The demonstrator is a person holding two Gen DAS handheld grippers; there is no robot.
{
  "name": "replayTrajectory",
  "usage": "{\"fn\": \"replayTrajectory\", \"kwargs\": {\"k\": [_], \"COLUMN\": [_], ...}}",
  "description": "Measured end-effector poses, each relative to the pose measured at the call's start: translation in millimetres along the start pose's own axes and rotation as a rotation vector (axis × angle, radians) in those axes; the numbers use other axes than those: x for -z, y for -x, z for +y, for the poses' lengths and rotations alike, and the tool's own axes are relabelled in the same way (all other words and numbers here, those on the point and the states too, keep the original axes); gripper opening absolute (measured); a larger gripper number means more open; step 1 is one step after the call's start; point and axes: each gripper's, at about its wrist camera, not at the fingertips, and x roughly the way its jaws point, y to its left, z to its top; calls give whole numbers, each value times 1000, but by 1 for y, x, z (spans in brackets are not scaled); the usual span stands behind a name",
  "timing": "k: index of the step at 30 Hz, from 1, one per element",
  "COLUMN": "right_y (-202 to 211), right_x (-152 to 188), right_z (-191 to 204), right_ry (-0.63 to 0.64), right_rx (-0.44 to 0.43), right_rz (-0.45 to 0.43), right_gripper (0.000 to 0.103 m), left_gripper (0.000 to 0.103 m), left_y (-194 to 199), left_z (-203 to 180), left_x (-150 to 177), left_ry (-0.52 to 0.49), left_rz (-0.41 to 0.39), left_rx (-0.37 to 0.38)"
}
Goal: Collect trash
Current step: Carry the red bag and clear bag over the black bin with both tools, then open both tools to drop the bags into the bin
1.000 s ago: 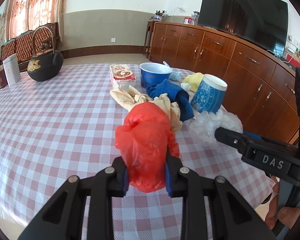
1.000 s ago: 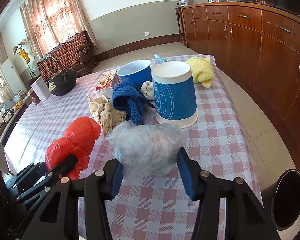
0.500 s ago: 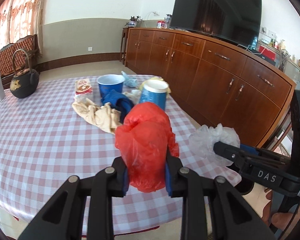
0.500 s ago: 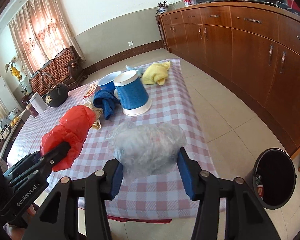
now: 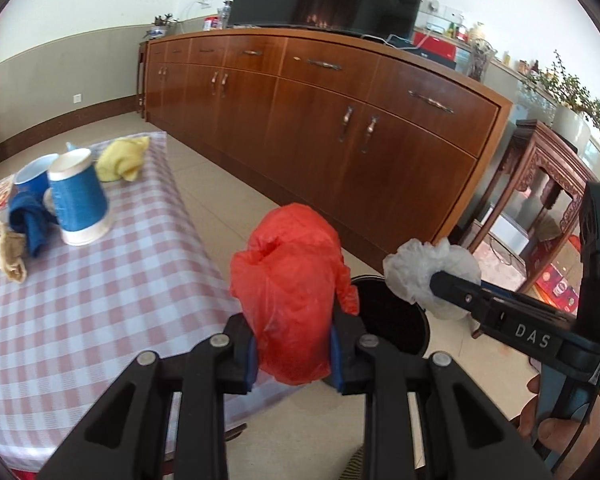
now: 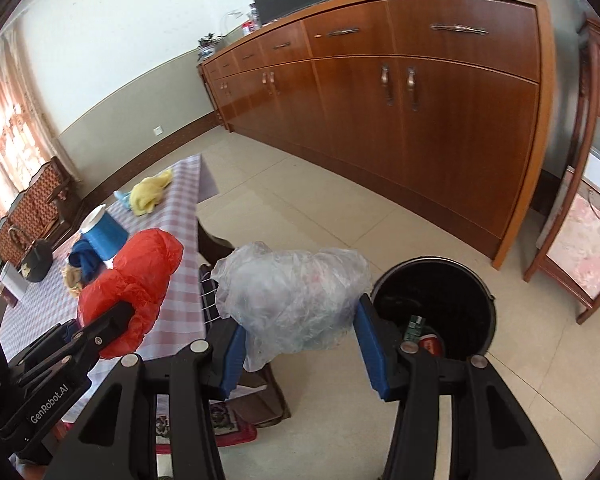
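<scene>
Both tilt downward; left fingers clench red bag; right fingers clench clear bag.

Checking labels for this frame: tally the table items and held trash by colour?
Red: 1, red plastic bag in the left hand-held gripper
Clear: 1, clear plastic bag in the right hand-held gripper
Blue: 3, bowl, cup, cloth
Yellow: 1, cloth
Beige: 1, cloth
Total: 7

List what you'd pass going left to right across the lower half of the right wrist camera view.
Left gripper → crumpled red plastic bag it holds → checked pink-and-white tablecloth edge → crumpled clear plastic bag in the right gripper → round black trash bin on the floor.
</scene>
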Motion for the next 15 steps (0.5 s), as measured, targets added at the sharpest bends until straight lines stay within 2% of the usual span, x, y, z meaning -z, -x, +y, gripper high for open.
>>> {"fn": "replayTrajectory", "kwargs": {"k": [6, 15], "right_y": [-8, -74], "right_x": [0, -4], "right_z": [-74, -159], "right_ry": [-95, -221], "right_rx": [90, 148], "right_rz": [26, 155], "right_gripper": [52, 52], "left_gripper": [29, 29], "left_y": [-54, -137], "left_z": [-46, -90], "left_x": [-1, 6], "left_ry": [-48, -98], "left_rz": [79, 205], "left_rx": [77, 108]}}
